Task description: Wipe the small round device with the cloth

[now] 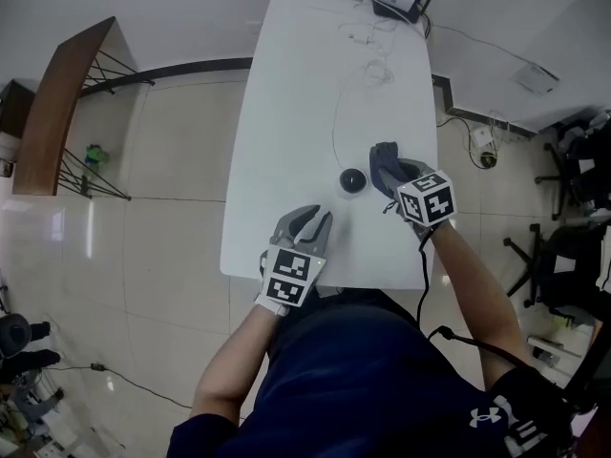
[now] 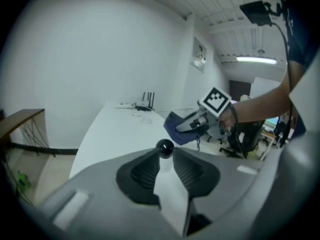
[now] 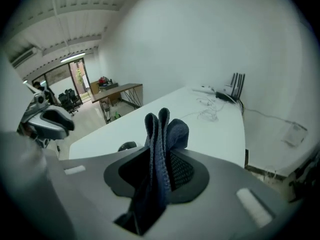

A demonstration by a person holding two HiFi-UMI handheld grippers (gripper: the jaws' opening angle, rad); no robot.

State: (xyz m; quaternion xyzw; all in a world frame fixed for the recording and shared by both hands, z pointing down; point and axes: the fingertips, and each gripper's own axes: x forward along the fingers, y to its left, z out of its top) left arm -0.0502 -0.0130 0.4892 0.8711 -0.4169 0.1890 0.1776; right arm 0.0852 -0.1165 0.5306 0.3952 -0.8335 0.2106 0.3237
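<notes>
Right gripper view: right tongs (image 3: 161,159) clamp cloth (image 3: 169,130) | head view: left tongs (image 1: 311,221) parted, empty

the only mark that can be read is a white under armour logo (image 1: 487,416) on the dark sleeve (image 1: 549,399) of the person's right arm, in the head view. beside it on the same sleeve stand larger white letters (image 1: 525,434), cut off by the picture's edge and not legible. the cubes on the left gripper (image 1: 313,221) and right gripper (image 1: 387,165) carry only black-and-white square markers, which are patterns rather than words or numbers.
</notes>
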